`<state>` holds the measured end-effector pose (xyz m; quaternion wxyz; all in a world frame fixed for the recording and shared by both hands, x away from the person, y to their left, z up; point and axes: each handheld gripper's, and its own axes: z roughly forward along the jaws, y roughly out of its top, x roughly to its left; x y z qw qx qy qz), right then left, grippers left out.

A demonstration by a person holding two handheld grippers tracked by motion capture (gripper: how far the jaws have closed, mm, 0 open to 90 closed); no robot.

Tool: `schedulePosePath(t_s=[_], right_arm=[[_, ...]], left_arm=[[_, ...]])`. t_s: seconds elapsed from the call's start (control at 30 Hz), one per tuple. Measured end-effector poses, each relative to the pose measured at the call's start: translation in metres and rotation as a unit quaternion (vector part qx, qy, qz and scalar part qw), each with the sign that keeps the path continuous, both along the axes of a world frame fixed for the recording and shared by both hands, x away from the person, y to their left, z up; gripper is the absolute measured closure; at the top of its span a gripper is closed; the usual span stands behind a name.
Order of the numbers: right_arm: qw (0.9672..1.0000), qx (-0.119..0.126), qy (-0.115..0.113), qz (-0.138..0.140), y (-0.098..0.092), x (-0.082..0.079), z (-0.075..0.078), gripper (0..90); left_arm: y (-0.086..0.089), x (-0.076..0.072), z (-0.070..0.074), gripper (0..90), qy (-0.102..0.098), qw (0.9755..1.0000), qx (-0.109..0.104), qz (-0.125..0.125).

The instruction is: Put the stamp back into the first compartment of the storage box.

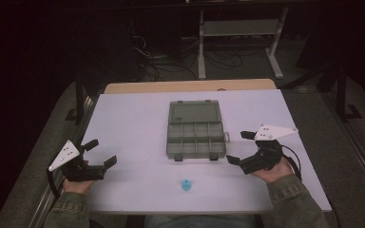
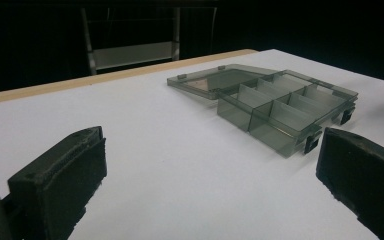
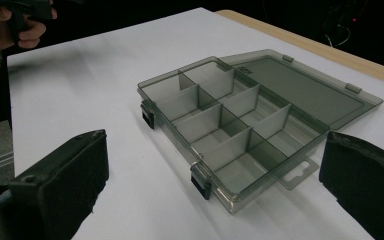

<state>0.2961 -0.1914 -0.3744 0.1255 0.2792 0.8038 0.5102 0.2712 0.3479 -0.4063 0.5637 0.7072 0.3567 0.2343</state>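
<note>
On the white table [image 1: 123, 123] we hold left gripper [image 1: 100, 154] and right gripper [image 1: 240, 148] jaws apart, empty, flanking the open organizer box [image 1: 196, 137]; small blue piece [image 1: 186, 185] near us could roll off if nudged.

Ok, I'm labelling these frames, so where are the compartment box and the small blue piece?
compartment box [image 1: 196, 137]: high view, on a divider in its tray.
small blue piece [image 1: 186, 185]: high view, on its top.
</note>
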Motion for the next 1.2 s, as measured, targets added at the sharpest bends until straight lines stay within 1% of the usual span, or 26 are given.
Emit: schedulePosePath(t_s=[0.13,0.17,0.27,0.33,0.37,0.5,0.53,0.63,0.7,0.73,0.83,0.9,1.07,1.2], right_arm=[[0.9999,-0.006,0.004,0.008,0.007,-0.001,0.0,0.0],[0.9999,-0.012,0.003,0.011,0.01,-0.001,0.0,0.0],[0.9998,-0.014,0.0,0.017,0.014,-0.002,0.0,0.0],[0.9995,-0.02,0.002,0.022,0.017,-0.002,-0.001,0.0],[0.9993,-0.025,0.007,0.025,0.021,-0.003,-0.001,0.0],[0.9991,-0.028,0.004,0.032,0.025,-0.002,-0.002,0.0],[0.9989,-0.031,0.006,0.034,0.026,-0.002,-0.003,0.0],[0.9986,-0.033,0.008,0.041,0.031,-0.002,-0.004,0.0],[0.9984,-0.035,0.008,0.043,0.034,-0.003,-0.005,0.0],[0.9983,-0.036,0.009,0.045,0.036,-0.003,-0.005,0.0],[0.9979,-0.039,0.009,0.051,0.04,-0.004,-0.005,0.0],[0.9975,-0.043,0.009,0.056,0.044,-0.004,-0.006,0.0],[0.9964,-0.044,0.019,0.07,0.055,-0.005,-0.011,0.0],[0.9956,-0.048,0.018,0.079,0.062,-0.006,-0.013,0.0]], left_arm=[[0.001,0.0,0.0,0.0,0.0,1.0,0.002,0.0],[0.001,0.0,0.0,0.0,0.0,1.0,0.002,0.0],[0.0,0.0,0.0,0.0,-0.001,1.0,-0.001,0.001],[-0.001,0.0,0.0,0.0,-0.001,1.0,0.0,0.001],[-0.001,0.0,0.0,0.0,-0.001,1.0,0.0,0.001],[0.0,0.0,0.0,0.0,-0.001,1.0,0.002,0.001],[-0.001,0.0,0.0,0.0,-0.002,1.0,0.0,0.001],[0.0,0.0,0.0,0.0,-0.001,1.0,0.002,0.002],[0.0,-0.001,0.001,0.0,-0.006,1.0,-0.001,0.0],[0.0,-0.001,0.002,0.0,-0.006,1.0,0.003,-0.001],[-0.002,-0.001,0.001,0.0,-0.004,1.0,0.0,-0.001],[-0.001,0.0,0.001,0.0,-0.005,1.0,0.005,-0.002],[0.001,0.0,0.001,0.0,-0.003,1.0,0.008,0.0],[0.001,0.0,0.001,0.0,-0.006,0.9999,0.011,-0.002]])
